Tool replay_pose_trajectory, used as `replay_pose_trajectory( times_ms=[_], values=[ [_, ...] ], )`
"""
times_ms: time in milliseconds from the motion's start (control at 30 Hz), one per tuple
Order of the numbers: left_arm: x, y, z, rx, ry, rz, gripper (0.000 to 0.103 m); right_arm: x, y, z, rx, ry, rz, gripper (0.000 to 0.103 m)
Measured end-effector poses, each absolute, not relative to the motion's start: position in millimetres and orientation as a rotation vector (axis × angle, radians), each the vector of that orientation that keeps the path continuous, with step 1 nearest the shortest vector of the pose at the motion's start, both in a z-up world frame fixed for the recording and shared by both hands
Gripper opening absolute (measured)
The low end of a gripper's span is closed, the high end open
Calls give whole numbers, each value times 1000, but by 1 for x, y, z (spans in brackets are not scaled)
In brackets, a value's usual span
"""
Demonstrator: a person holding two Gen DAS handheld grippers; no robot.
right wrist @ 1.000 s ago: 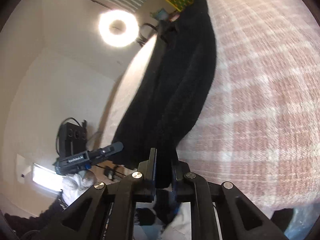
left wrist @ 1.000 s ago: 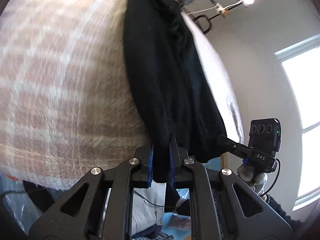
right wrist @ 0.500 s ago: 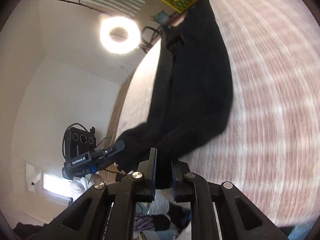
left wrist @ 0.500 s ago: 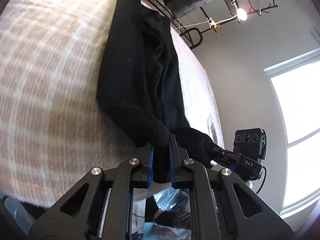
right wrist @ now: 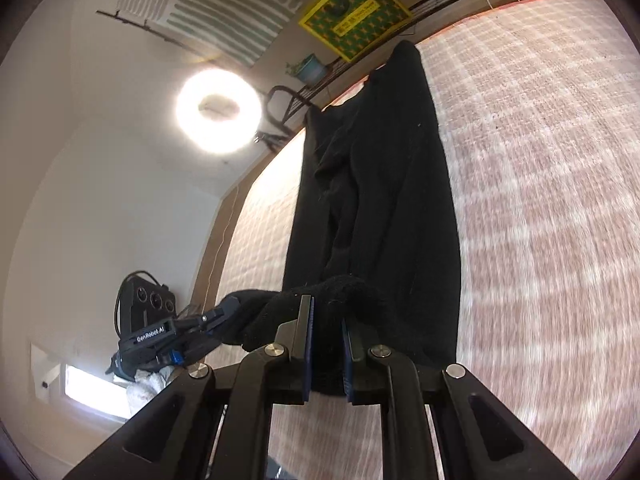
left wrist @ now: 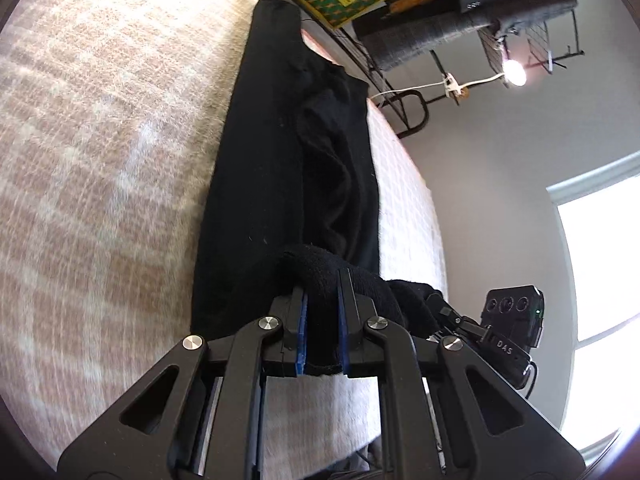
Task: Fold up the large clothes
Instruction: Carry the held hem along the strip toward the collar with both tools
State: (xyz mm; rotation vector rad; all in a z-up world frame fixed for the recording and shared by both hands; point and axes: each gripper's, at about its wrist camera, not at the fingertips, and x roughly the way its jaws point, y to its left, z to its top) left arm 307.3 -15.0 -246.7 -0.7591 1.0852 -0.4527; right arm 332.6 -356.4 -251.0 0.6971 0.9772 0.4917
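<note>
Two grippers are engaged on one black garment [left wrist: 288, 168]; each has its blue-padded fingers clamped on a thick fold of the near edge. Left gripper [left wrist: 322, 320]: cloth is pinched between the pads and humps over the fingertips; beyond them the garment runs away in a long narrow strip, lying flat on the plaid pink-and-white blanket [left wrist: 100, 160]. Right gripper [right wrist: 326, 344]: the same arrangement — fabric nipped between the pads, the strip stretching ahead to the far edge of the blanket [right wrist: 540, 200]. Raised edge spans from one pair of fingers to the other; the right gripper [left wrist: 472, 320] shows just to the right of the left fingers, the left gripper [right wrist: 192, 328] to the left of the right fingers — both buried in black cloth.
</note>
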Motion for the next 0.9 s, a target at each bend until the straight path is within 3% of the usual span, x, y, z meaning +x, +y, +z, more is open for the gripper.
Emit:
replay_pose_trajectory(
  times_ms=[567,633,667,767,900],
  values=[
    [364,-21,-280,-774,1143,-397,10,373,-360,-276,685,1033,407,11],
    [366,-19,-281,-784,1157,-403,14,372,-360,-274,680,1030,421,16],
    [368,-18,-280,-786,1167,-405,16,372,-360,-272,680,1025,431,30],
    [371,-18,-276,-797,1165,-420,24,369,-364,-261,667,980,428,49],
    [371,-12,-266,-803,1126,-408,49,368,-370,-249,625,948,391,53]
  ],
)
